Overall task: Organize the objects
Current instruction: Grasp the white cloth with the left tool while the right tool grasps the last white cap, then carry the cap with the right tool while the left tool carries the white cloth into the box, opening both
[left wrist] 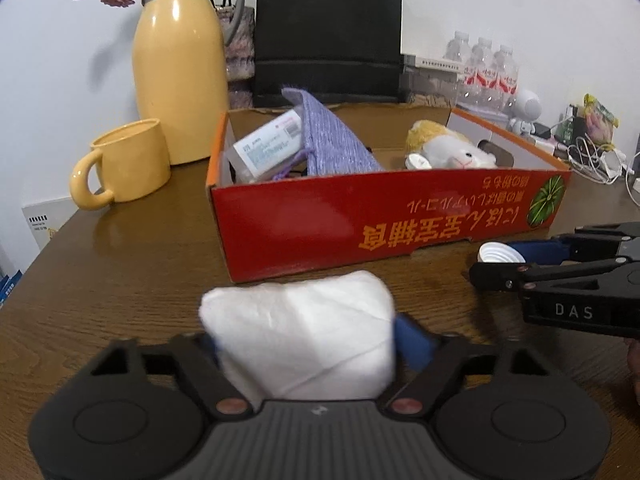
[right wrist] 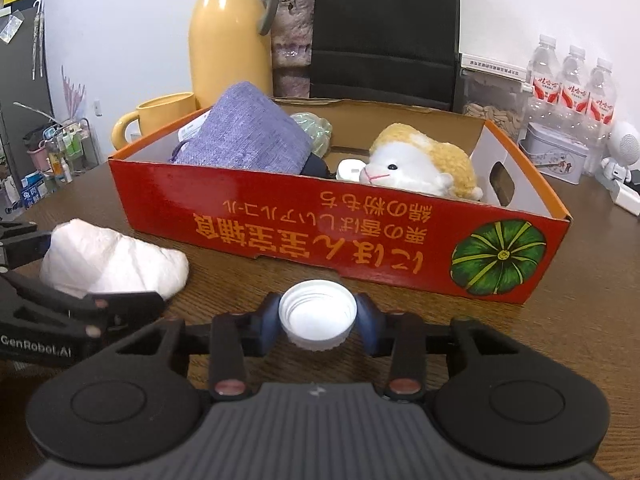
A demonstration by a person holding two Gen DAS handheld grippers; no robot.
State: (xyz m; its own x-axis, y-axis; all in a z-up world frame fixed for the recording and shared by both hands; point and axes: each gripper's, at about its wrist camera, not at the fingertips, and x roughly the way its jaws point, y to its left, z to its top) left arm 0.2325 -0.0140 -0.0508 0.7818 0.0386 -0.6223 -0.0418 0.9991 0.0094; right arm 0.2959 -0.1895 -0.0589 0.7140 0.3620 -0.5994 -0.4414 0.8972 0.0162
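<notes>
Pickup step: left gripper (left wrist: 306,346) clamps the white wad (left wrist: 298,330), right gripper (right wrist: 318,320) clamps the bottle cap (right wrist: 317,315), both on the table (left wrist: 132,280) before the red box (right wrist: 320,236); next, lift over its wall.

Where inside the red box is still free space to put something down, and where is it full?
Inside the red box, bare floor shows along the back wall, between the purple pouch and the plush toy, and by the right-end wall beyond the toy. The left end is crowded: pouch, packet, green wad.
</notes>
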